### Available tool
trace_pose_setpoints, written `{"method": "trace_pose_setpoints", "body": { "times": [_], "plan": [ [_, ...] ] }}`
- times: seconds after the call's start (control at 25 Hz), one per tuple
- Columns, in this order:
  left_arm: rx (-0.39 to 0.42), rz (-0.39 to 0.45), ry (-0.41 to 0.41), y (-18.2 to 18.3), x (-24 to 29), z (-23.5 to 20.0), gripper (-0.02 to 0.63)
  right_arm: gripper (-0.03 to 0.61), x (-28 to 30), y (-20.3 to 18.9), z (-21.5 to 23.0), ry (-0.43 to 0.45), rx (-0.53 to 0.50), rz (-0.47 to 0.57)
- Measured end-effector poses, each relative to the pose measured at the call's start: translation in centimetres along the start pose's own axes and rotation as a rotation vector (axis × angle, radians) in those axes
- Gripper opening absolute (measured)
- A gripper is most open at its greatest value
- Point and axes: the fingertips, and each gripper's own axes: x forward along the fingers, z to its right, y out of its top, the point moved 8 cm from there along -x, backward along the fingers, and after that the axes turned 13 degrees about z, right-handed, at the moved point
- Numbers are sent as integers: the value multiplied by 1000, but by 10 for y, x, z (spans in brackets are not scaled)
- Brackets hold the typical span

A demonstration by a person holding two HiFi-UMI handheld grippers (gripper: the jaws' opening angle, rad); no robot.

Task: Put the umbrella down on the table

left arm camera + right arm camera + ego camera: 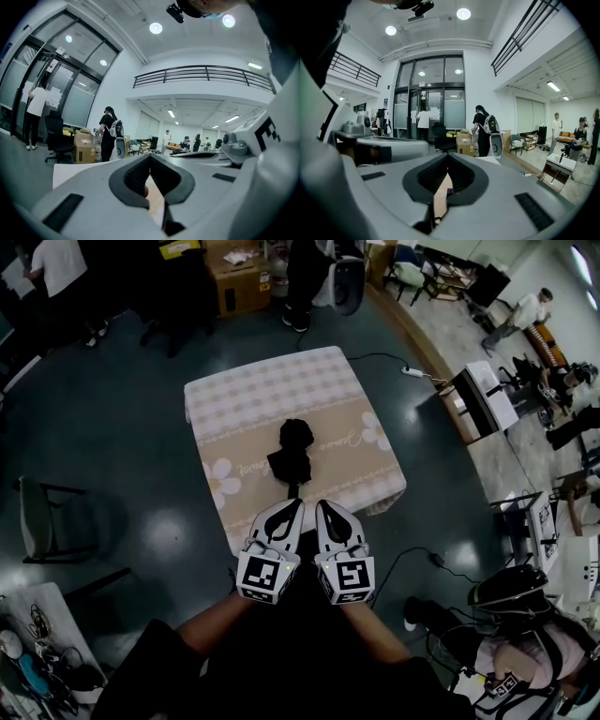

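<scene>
Umbrella (293,452) | on table (246,390) | just ahead of fingers (281,521): left gripper (298,503), right gripper (322,504)

Umbrella (293,454) largely out of gripper views

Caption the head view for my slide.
Umbrella lies on the table; left hand-held gripper and right hand-held gripper, both shut, at its near edge.

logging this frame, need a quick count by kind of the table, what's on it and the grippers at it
umbrella: 1, black, lying on the table
table: 1
grippers: 2, left gripper and right gripper
total: 4
</scene>
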Motion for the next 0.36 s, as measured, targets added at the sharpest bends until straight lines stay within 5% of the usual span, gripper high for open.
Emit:
{"method": "trace_pose_setpoints", "body": {
  "times": [0.36],
  "plan": [
    [16, -5, -22, 4, -8, 14, 17, 15, -11, 0, -7, 2, -20, -14]
  ]
}}
